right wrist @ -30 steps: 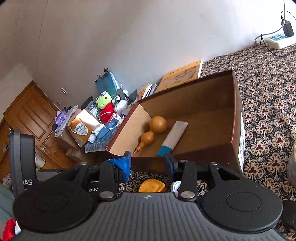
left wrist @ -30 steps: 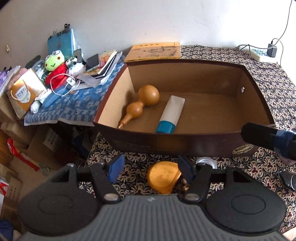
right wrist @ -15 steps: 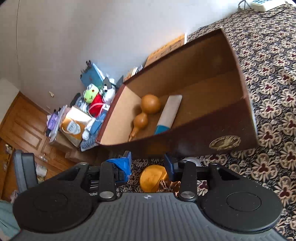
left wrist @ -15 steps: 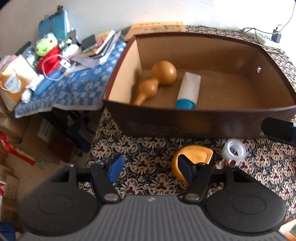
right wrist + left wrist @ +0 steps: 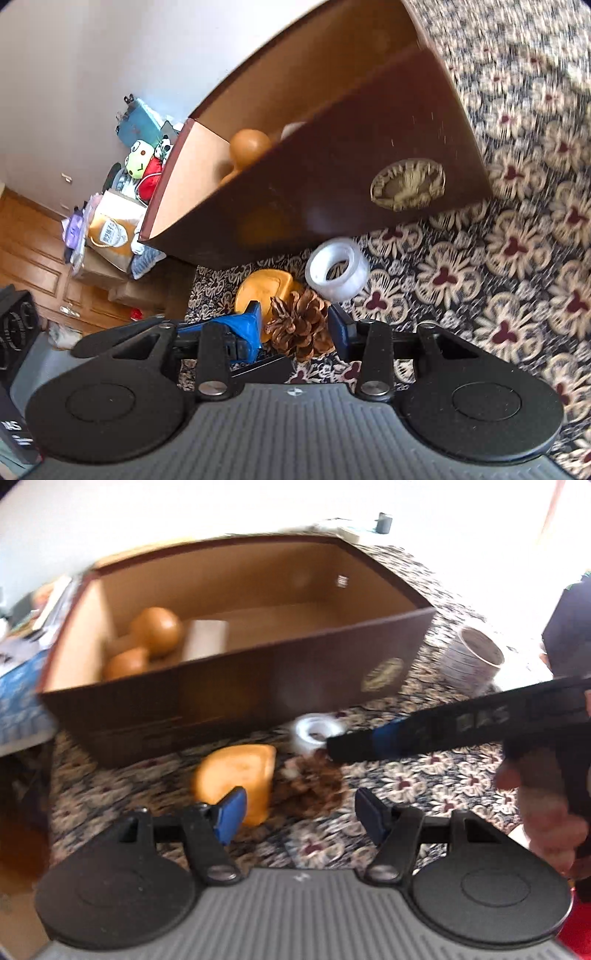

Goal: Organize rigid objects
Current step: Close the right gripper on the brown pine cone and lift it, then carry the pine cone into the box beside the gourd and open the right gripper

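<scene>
A brown cardboard box [image 5: 236, 698] [image 5: 332, 177] holds a gourd [image 5: 155, 631] [image 5: 249, 144] and a white tube [image 5: 205, 638]. In front of it on the patterned cloth lie an orange lid [image 5: 236, 775] [image 5: 266, 288], a clear tape roll [image 5: 314, 731] [image 5: 338, 267] and a pine cone [image 5: 310, 779] [image 5: 301, 325]. My right gripper [image 5: 295, 328] is open with the pine cone between its fingers; it shows in the left wrist view [image 5: 369, 738] reaching in from the right. My left gripper [image 5: 301, 816] is open and empty, just before the orange lid.
A white patterned cup [image 5: 472, 657] stands right of the box. Left of the box, a lower table carries plush toys [image 5: 142, 166], a paper bag [image 5: 110, 229] and books. A power strip [image 5: 347, 530] lies behind the box.
Both grippers have dropped lower and closer to the objects in front of the box. The right gripper now straddles the pine cone. The left gripper has swung right.
</scene>
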### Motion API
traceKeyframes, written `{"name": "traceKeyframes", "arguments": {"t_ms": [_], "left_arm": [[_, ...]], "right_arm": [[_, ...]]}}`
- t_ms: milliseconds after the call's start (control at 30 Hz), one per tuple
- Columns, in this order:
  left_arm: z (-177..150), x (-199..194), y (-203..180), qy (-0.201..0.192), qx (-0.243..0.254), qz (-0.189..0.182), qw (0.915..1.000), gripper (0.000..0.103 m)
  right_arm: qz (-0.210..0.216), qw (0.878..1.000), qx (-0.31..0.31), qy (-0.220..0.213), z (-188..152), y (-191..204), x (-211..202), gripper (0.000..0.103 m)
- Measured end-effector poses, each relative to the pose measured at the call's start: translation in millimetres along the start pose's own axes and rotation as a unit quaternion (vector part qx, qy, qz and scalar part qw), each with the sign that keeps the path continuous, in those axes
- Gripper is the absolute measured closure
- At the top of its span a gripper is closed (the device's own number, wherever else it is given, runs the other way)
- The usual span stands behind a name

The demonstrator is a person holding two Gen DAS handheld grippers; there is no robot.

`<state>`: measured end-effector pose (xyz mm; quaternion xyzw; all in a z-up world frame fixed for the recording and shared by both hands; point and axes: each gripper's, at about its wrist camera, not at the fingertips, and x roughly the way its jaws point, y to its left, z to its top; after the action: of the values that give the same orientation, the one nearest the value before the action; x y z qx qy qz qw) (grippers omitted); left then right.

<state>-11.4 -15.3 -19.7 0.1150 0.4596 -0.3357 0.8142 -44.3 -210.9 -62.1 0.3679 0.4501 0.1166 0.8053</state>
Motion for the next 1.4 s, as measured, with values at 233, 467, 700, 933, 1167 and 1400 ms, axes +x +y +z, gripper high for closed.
{"name": "traceKeyframes", "arguments": {"t_ms": [233,467,700,933,1167,1400], "left_arm": [[6,30,5,0.034,-0.004,-0.041,0.9986,0.057],[6,24,8,0.026,0.005,-0.066,0.9975,0.068],[18,9,-9,0.004,0.049,-0.116,0.992,0.068],[51,-31,-25,-0.081,0.104,-0.144,0.9807,0.068],[84,-56,18,-0.145,0.059,-0.102,0.9824,0.068],[79,-28,85,-0.102,-0.026,-0.03,0.994,0.068]], "right_arm": [[0.007,0.998,0.057,0.006,-4,-16,7,0.078],[0.004,1.0,0.028,-0.009,-9,-8,-13,0.084],[-0.007,0.997,0.024,-0.074,-14,1,-73,0.084],[0.011,0.981,-0.065,-0.181,10,50,-116,0.085],[0.059,0.978,-0.112,-0.167,56,76,-63,0.085],[0.082,0.99,-0.086,-0.072,81,77,23,0.085]]}}
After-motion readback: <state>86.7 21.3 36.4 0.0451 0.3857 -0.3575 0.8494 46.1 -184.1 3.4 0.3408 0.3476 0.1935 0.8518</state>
